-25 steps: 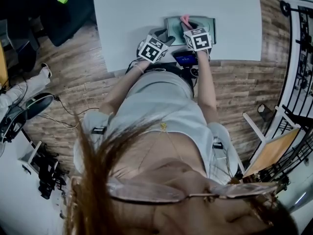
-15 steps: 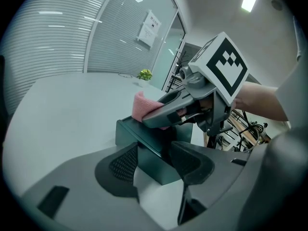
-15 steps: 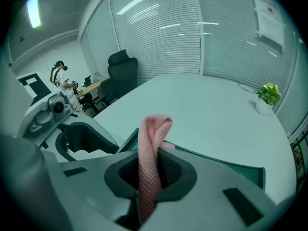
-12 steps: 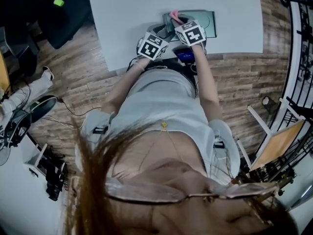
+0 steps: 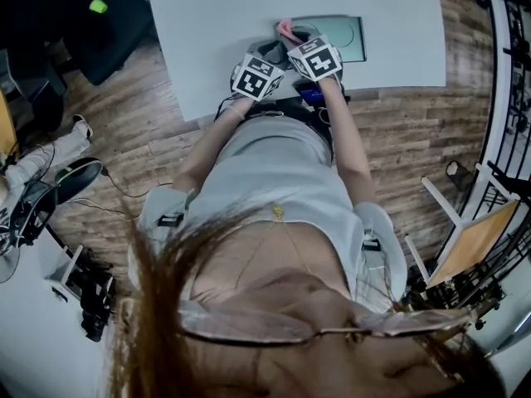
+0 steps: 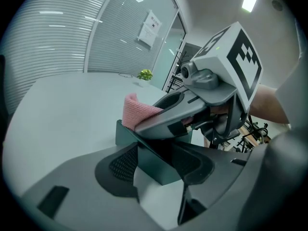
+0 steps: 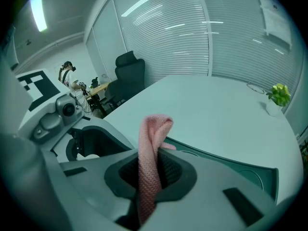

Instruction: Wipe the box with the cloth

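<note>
Now our left gripper (image 6: 155,162) clamps the box (image 5: 348,40), our right gripper (image 7: 151,172) pinching the cloth (image 7: 151,143). Hard strokes could twist the box free.

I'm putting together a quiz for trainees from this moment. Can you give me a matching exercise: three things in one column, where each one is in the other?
Things:
1. pink cloth
2. box
3. potted plant

Places:
A. standing far out on the table, touched by neither gripper
B. pinched in the right hand-held gripper
C. one corner between the jaws of the left hand-held gripper

Pairs: 1-B; 2-C; 3-A
</note>
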A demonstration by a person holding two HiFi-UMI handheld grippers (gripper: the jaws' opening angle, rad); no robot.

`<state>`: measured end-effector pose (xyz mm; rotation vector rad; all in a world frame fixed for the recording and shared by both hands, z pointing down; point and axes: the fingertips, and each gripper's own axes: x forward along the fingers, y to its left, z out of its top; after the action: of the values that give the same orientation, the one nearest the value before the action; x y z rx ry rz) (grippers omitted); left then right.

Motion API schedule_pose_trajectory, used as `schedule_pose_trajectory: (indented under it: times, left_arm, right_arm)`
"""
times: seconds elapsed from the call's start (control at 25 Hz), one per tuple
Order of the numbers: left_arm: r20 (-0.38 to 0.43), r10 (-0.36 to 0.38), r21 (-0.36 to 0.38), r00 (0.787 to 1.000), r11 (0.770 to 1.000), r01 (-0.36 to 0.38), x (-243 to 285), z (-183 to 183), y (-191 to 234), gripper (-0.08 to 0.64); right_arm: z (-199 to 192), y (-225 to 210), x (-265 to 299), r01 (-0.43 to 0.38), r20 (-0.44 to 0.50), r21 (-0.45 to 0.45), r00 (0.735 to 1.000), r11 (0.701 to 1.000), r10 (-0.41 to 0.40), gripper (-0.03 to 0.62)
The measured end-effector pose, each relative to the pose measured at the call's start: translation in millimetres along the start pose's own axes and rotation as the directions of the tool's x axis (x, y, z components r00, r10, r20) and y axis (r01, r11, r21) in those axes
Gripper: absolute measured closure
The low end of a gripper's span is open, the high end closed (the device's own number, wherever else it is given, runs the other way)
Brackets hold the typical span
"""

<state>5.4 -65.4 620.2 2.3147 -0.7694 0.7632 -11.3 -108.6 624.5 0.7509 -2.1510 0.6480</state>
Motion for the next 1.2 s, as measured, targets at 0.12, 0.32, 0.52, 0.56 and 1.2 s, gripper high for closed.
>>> schedule_pose_trajectory:
  times: [0.12,0.32,0.52,0.56,1.2]
  left_arm:
    - [-0.001,0.003,0.002,1.0,1.0,-0.003,-1,1,-1,0.345]
    - [0.0,0.012,-0.003,1.0,1.0,-0.012,-1,-1,0,0.345]
    - [-0.001,0.011,-0.006,1.0,1.0,-0.011,-2,-2,-2,0.345]
    - [-0.001,0.01,-0.008,1.0,1.0,-0.01,-3,-2,-3,0.345]
    - [-0.01,0.021,-0.023,1.0,0.999,-0.021,-4,-5,-4,0.345]
  right_arm:
    - [0,0,-2,0.002,0.02,0.004,1.0,1.0,-0.002,0.554]
    - [0,-7,-10,0.031,0.081,-0.015,0.996,0.999,-0.03,0.554]
    - [-8,-53,-52,0.15,0.146,0.061,0.977,0.987,-0.157,0.554]
    - [-13,-64,-61,0.18,0.146,0.076,0.971,0.981,-0.189,0.554]
    - [-93,-144,-105,0.447,-0.039,0.165,0.894,0.879,-0.447,0.554]
